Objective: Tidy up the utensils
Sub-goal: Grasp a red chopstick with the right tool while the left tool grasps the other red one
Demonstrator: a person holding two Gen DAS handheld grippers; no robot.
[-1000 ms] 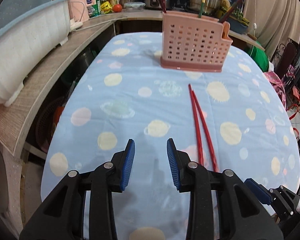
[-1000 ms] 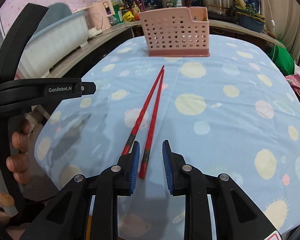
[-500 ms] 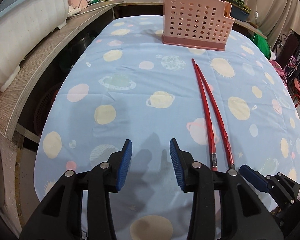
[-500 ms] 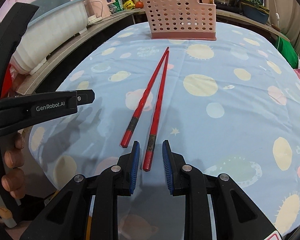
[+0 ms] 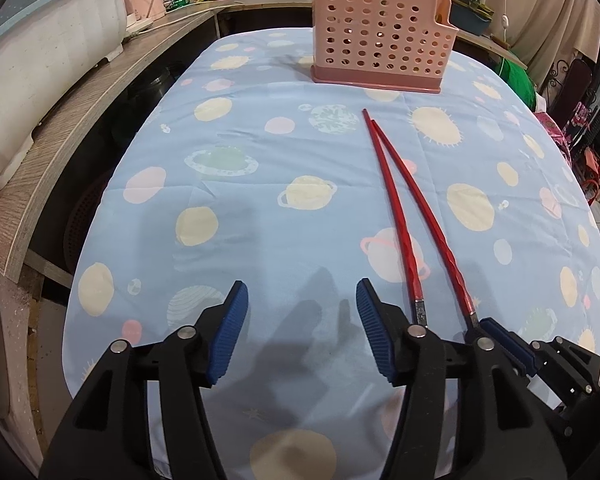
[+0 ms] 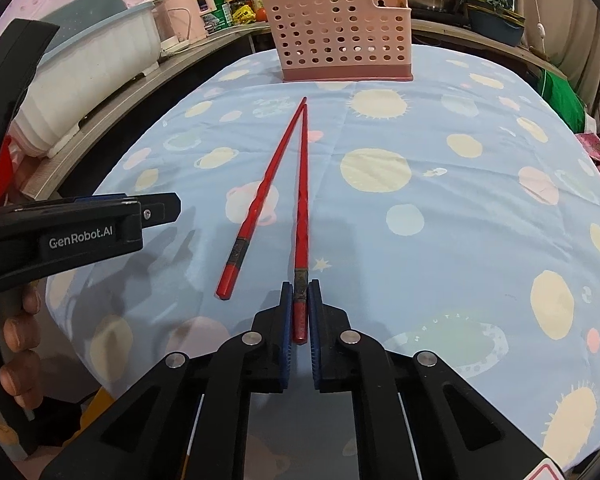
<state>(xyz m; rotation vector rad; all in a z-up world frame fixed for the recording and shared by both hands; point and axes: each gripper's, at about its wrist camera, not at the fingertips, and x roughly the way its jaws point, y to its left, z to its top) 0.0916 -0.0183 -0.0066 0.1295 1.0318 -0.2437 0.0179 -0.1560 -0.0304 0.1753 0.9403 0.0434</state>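
Observation:
Two red chopsticks lie in a narrow V on the blue planet-print tablecloth (image 5: 220,160), tips toward the pink perforated utensil holder (image 6: 340,36) at the far end. My right gripper (image 6: 300,292) is shut on the near end of the right chopstick (image 6: 302,200); the left chopstick (image 6: 256,216) lies free beside it. My left gripper (image 5: 300,300) hovers low over the cloth to the left of the pair, its jaws opening with nothing between them. In the left wrist view the left chopstick (image 5: 396,208) ends behind my right finger, and the right gripper (image 5: 496,332) holds the right chopstick (image 5: 432,224).
A white tub (image 5: 40,60) sits on a wooden counter (image 5: 80,120) along the table's left side. Pots, bottles and a tomato crowd the shelf behind the holder (image 5: 380,36). A person's fingers (image 6: 16,332) grip the left gripper's handle. Green and pink items lie off the right edge.
The right jaws have closed onto the near end of the right chopstick. The left jaws have spread wider, and the left gripper has come slightly lower over the cloth.

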